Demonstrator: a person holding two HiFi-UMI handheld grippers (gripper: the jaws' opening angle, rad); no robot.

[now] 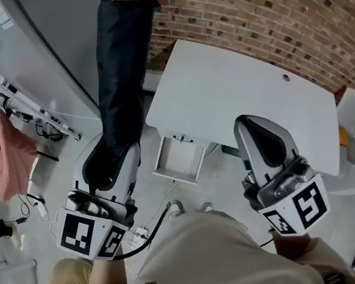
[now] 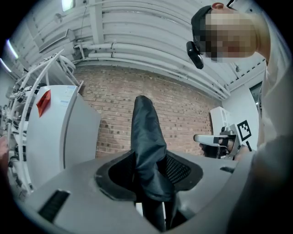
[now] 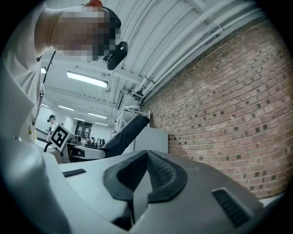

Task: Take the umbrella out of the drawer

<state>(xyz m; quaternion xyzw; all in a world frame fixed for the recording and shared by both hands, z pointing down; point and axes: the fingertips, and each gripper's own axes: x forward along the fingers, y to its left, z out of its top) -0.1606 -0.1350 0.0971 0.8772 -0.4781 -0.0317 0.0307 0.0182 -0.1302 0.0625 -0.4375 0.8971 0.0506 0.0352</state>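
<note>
Overhead, the head view looks steeply down on a person's two arms. At 8 o'clock, the left hand-held gripper (image 1: 109, 161) is clamped on the lower end of a black folded umbrella (image 1: 119, 67), still in its sleeve. The umbrella rises from the jaws toward 12 o'clock, and its far end shows against a brick wall (image 1: 256, 5). A white worktop (image 1: 236, 88) fills the centre. A white drawer (image 1: 179, 162) hangs open under its near edge, just below centre. The umbrella is out of the drawer, at about 10 o'clock from it and not touching it. At 4 o'clock, the right hand-held gripper (image 1: 251, 125) points up the picture over the worktop's near edge, its jaws pressed together. A pink garment (image 1: 3, 149) hangs on a rack at 9 o'clock.

Next, the left gripper view looks along that hand-held gripper's own jaws (image 2: 149, 176). They pinch the umbrella (image 2: 146, 132), whose dark, creased sleeve stands up between the black pads and leans slightly toward 1 o'clock. Behind it is the brick wall (image 2: 110, 105). A tall white cabinet (image 2: 68, 132) stands at 9 o'clock. The right hand-held gripper (image 2: 206, 138) and its marker cube show at 3 o'clock.

Last, the right gripper view shows that hand-held gripper's jaws (image 3: 147, 157) closed pad to pad, with nothing between them. The brick wall (image 3: 229, 114) runs along the right side. At 9 o'clock, the umbrella (image 3: 124, 134) slants up toward 1 o'clock from the left hand-held gripper (image 3: 98, 150).
</note>
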